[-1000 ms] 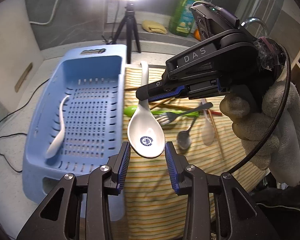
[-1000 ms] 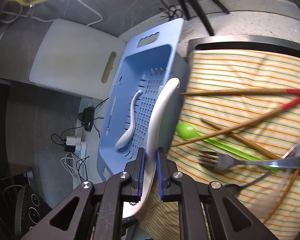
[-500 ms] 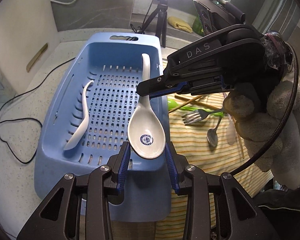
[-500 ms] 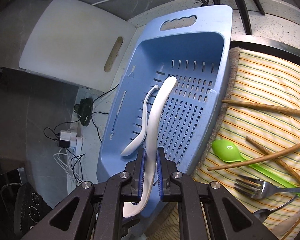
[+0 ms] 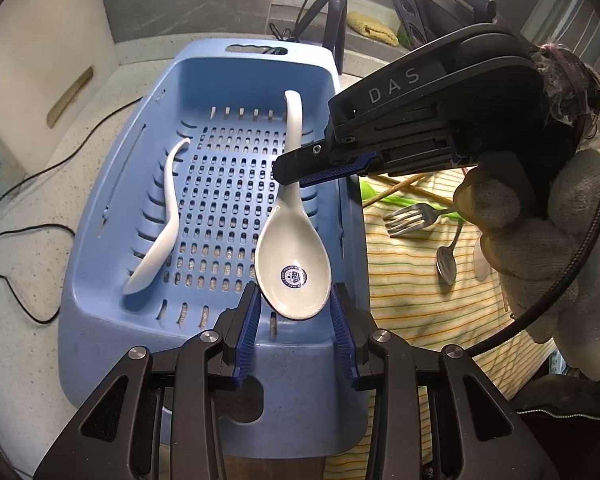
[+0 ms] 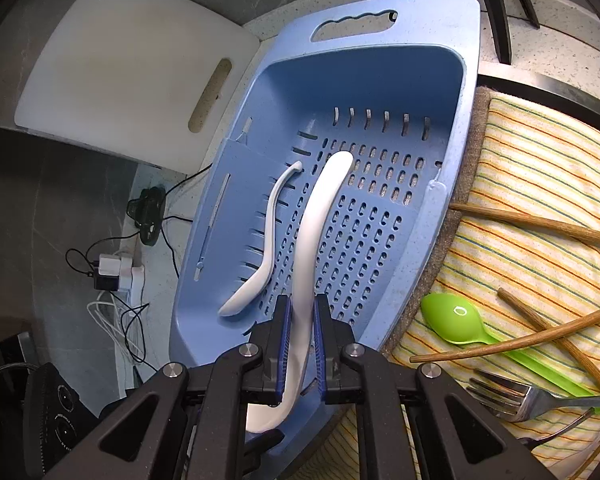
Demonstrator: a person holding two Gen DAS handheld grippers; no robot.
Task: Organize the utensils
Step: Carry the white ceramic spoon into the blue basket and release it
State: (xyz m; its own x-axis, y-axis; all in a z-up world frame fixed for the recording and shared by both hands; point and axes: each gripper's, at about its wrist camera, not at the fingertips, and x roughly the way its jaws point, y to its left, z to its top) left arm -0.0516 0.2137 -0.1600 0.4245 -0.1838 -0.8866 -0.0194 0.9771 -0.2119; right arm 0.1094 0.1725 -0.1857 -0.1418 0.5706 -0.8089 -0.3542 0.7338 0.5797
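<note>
Over the blue basket [image 5: 100, 264] on the speckled counter, the right gripper [image 6: 300, 344] pinches the white spoon [image 5: 292, 256] by its handle while the left gripper [image 5: 294, 320] brackets the bowl untouching, so a careless release could chip it against the spoon at nine o'clock [image 5: 160, 232].

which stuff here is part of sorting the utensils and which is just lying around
Part of the job:
white soup spoon
second white spoon
blue basket
green spoon
fork
chopsticks

Just lying about:
cutting board
tripod
power plugs

Blue basket [image 5: 100, 264], white spoons [image 5: 292, 268], green spoon [image 6: 456, 324], yellow striped cloth [image 6: 540, 184]
</note>
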